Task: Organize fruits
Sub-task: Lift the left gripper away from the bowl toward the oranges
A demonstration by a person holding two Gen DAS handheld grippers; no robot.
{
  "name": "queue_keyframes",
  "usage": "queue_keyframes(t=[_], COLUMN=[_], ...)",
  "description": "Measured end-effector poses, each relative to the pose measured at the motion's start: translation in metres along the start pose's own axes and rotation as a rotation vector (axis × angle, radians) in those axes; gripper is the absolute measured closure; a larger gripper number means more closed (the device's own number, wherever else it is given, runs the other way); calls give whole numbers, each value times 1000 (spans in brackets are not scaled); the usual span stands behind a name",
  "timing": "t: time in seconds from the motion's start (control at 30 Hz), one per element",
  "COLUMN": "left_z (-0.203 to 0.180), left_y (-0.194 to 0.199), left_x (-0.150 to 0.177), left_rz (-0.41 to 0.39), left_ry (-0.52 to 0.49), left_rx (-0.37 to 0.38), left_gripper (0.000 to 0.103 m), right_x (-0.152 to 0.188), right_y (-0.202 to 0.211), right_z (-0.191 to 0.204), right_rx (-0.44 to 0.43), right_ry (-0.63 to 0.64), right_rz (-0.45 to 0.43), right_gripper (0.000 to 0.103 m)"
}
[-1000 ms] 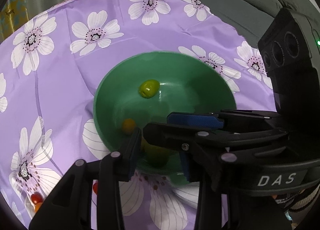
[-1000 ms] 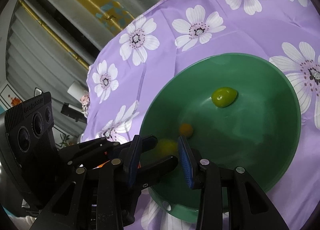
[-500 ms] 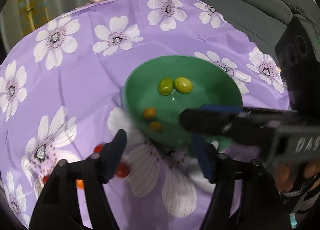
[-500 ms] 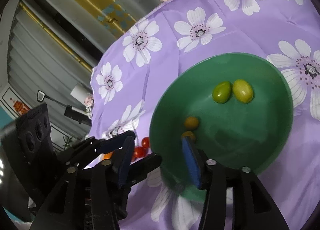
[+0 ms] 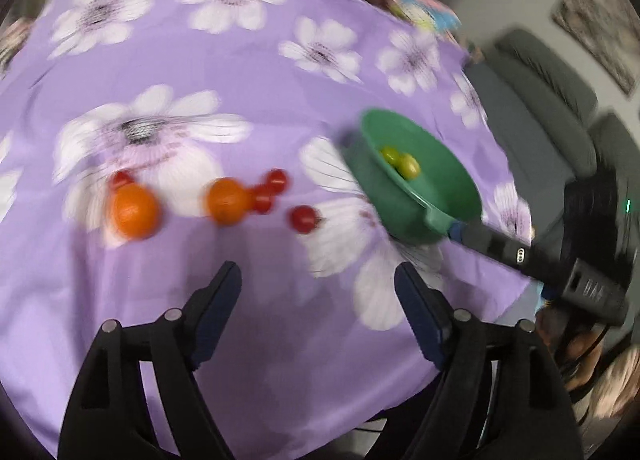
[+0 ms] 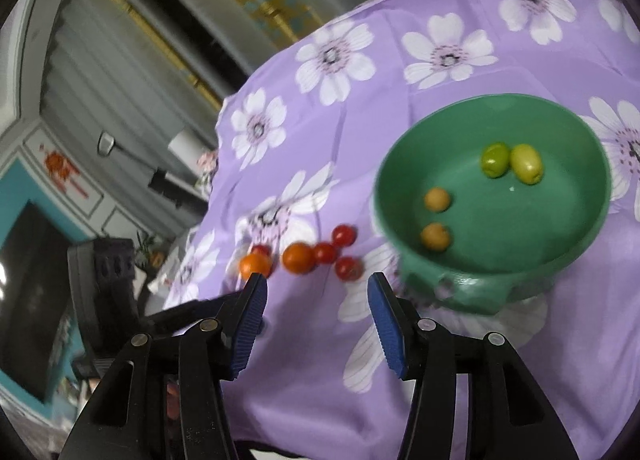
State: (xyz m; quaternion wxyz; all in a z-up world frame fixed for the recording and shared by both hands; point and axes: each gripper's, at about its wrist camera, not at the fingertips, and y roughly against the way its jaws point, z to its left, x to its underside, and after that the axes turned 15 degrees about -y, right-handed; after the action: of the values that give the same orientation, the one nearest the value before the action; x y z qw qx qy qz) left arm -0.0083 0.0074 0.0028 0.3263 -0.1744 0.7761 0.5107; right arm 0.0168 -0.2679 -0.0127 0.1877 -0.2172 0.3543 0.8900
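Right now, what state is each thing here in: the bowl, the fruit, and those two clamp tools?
Green bowl: upright on the cloth, holding four small fruits.
Green fruits: two, touching, inside the bowl.
Small yellow-orange fruits: two, apart, inside the bowl.
Oranges: two, loose on the cloth.
Cherry tomatoes: four, loose beside the oranges.
Left gripper: jaws just opened wide, nothing between them.
Right gripper: open, empty.

**Bowl holds four fruits, tomatoes wait outside**

The green bowl (image 6: 496, 284) sits on the purple flowered cloth (image 6: 400, 71) over the counter. Inside lie two green fruits (image 6: 495, 159) touching, and two small yellow ones (image 6: 437, 199) apart from them. Left of the bowl, two orange fruits (image 6: 298, 257) and four red tomatoes (image 6: 344, 236) cluster. The right gripper (image 6: 316, 316) hangs near them, jaws apart and empty.
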Motion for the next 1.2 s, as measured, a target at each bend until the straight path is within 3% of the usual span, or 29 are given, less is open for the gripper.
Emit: queue_keyframes(t=[0.17, 0.27, 0.47, 0.57, 0.8, 0.93, 1.2], left_z=[33, 41, 46, 41, 45, 45, 30], left_y=[30, 45, 60, 61, 57, 57, 76], left_x=[20, 29, 47, 52, 54, 60, 70], left_rz=[-57, -97, -178, -194, -197, -170, -193], left_ry=[194, 242, 270, 234, 241, 244, 212], left_rx=[6, 11, 20, 8, 118, 148, 150], left_gripper=[22, 19, 15, 15, 15, 15, 15], right_x=[20, 31, 48, 54, 62, 68, 75], right_y=[-18, -29, -47, -52, -63, -67, -52], right_z=[23, 31, 34, 39, 41, 42, 51], right_rx=[87, 116, 127, 132, 135, 124, 106], right_ry=[119, 160, 167, 182, 175, 165, 188], right_rz=[18, 34, 112, 131, 155, 174, 148], right_gripper=[50, 50, 50, 50, 50, 50, 50])
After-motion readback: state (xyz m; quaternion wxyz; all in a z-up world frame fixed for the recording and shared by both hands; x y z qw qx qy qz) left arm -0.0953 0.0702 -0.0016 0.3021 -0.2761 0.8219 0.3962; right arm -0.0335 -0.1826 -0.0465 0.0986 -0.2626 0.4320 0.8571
